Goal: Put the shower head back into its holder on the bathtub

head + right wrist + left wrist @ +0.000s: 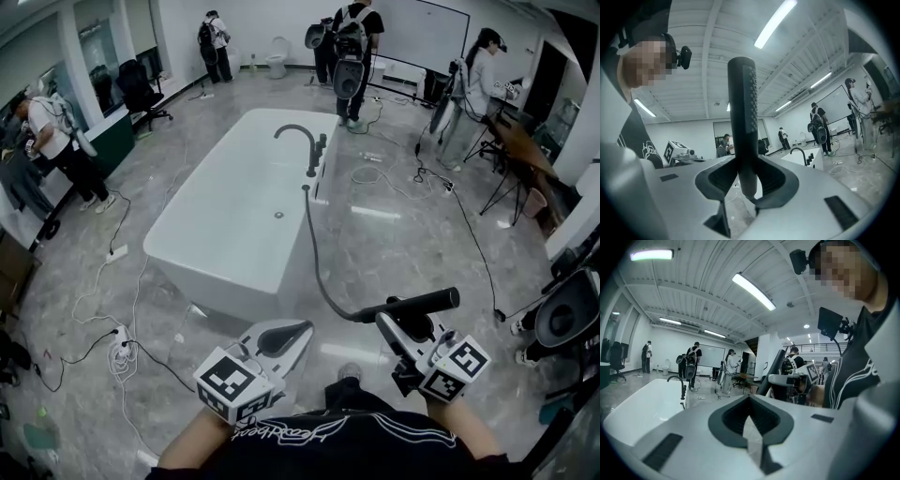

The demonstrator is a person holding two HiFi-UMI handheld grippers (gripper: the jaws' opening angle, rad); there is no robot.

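Observation:
The black stick-shaped shower head [412,305] lies level in front of me, with my right gripper [392,328] shut on its handle. Its dark hose [319,267] curves back to the rim of the white bathtub [216,234], near the black faucet [305,141] and its fittings. In the right gripper view the shower head [743,117] stands upright between the jaws of the right gripper [745,187], and the tub [813,157] lies far off at the right. My left gripper [281,339] is shut and holds nothing; its own view shows the left gripper [750,427] with jaws together.
Cables [103,281] and a power strip [120,349] trail over the glossy floor left of the tub. Several people stand around the room's edges. An office chair [141,89], a toilet [277,54] and a table [525,150] sit farther off.

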